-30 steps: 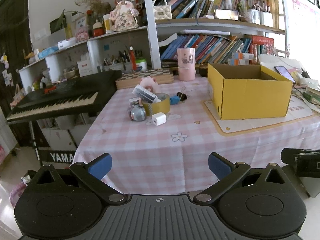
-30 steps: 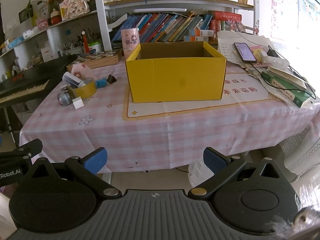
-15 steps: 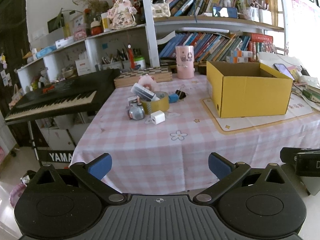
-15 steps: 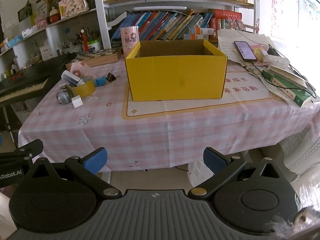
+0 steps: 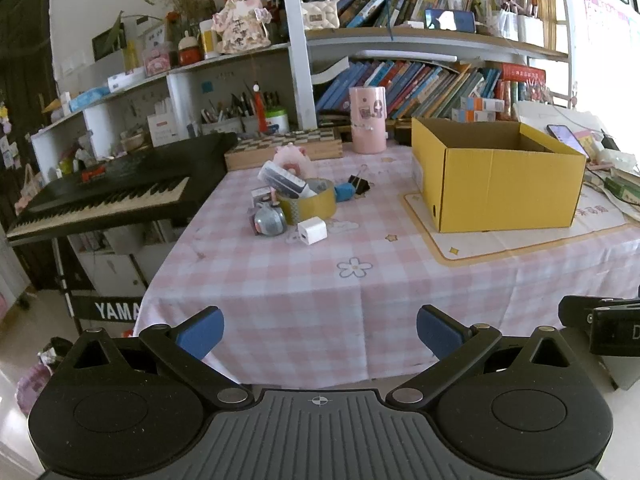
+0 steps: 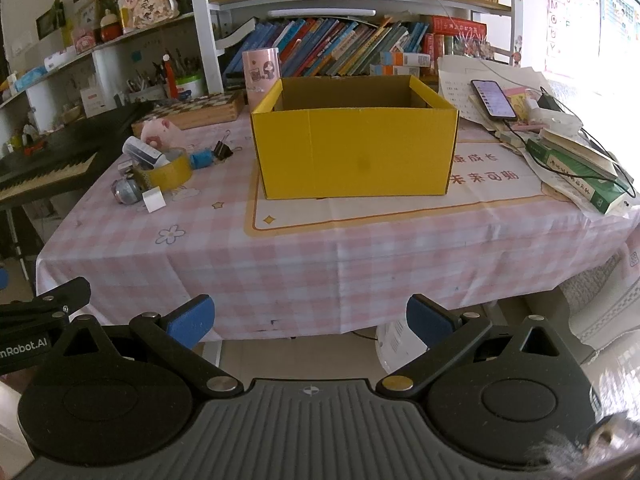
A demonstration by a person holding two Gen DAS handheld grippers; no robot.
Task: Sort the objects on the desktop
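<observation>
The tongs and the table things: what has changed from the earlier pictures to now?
Both cameras have drawn slightly back from the table. The left tongs and right tongs stay open and empty. The yellow box and tape roll have not moved.

This is a lived-in home study or family room. The tabletop (image 6: 320, 248) wears a pink checked cloth printed with flowers and stars. Behind it, white shelving (image 5: 298, 44) is crammed with leaning books (image 6: 340, 46), pen pots, trinkets and a dressed doll figure (image 5: 240, 34). Left of the tabletop stands a black Yamaha keyboard (image 5: 116, 196) on its stand. To the tabletop's right, an alphabet poster (image 6: 568, 12) hangs on the wall, above a charging phone (image 6: 493, 98) and stacked textbooks (image 6: 580, 164).
</observation>
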